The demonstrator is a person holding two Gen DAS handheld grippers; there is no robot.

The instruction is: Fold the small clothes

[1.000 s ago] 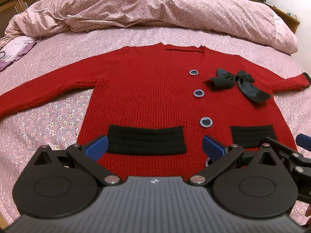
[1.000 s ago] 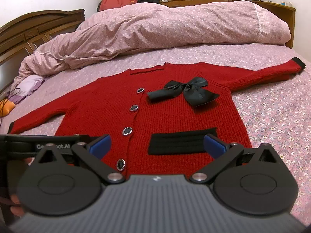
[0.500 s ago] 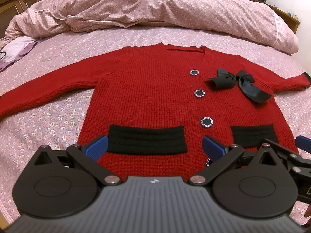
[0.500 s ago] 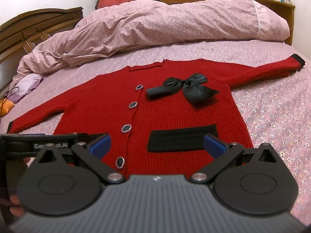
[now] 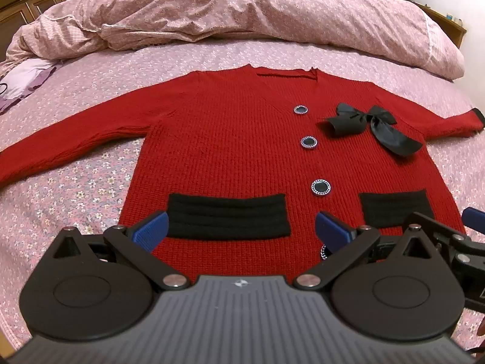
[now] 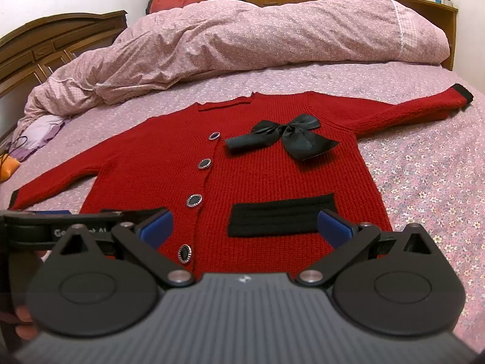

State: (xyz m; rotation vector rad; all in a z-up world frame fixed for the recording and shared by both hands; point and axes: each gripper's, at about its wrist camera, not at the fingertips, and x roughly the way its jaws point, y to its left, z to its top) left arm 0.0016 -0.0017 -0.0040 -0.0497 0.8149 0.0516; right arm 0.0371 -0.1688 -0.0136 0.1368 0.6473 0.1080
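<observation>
we see the red cardigan (image 5: 230, 151) lying flat, front up, across the middle of the left wrist view, buttoned, with both sleeves stretched out to the frame's left and right edges. its black bow (image 5: 372, 127) sits right of centre, and the two black pocket bands (image 5: 227, 215) run along the lower part, just above the tools. it rests on the bed (image 5: 75, 188), with a bunched duvet (image 5: 242, 9) along the top of the frame.

we judge that folding has not begun: the garment is spread and nothing is turned over. the left tool (image 5: 241, 230) has its blue fingers spread wide and holds nothing, hovering at the hem. the right tool (image 6: 245, 227) is likewise spread and empty, over the hem in the right wrist view. the next move probably calls for each tool to pinch a sleeve or side edge and carry it over the body, keeping the bow from bunching beneath.

the hem itself is hidden behind both tool bodies, so we cannot tell how close the fingers are to the knit. the left sleeve's cuff is cut off at the left edge of the left wrist view. the lowest button (image 5: 323, 250) is half covered there.
</observation>
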